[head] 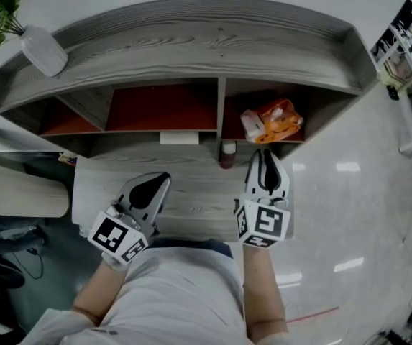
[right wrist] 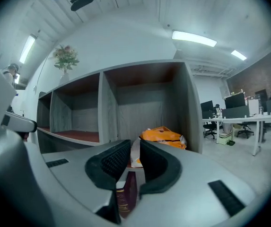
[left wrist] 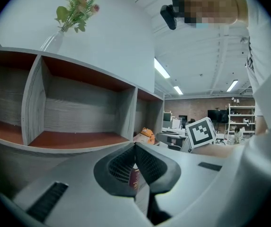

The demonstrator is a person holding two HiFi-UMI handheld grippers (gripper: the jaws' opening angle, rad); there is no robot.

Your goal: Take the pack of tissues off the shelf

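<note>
Pack of tissues (head: pixel 276 121): lying in the right-hand compartment of the shelf (head: pixel 191 45).
Right gripper (head: pixel 265 154): pointing at it, jaws slightly parted, gripping nothing.
Left gripper (head: pixel 162 180): hovering well apart, clenched, empty.

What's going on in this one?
A person stands at a curved grey wooden shelf with a two-jaw gripper in each hand. The right gripper, jaws slightly apart, points at the orange-and-white pack of tissues in the right compartment, not touching it. The left gripper hangs back, shut and empty.
</note>
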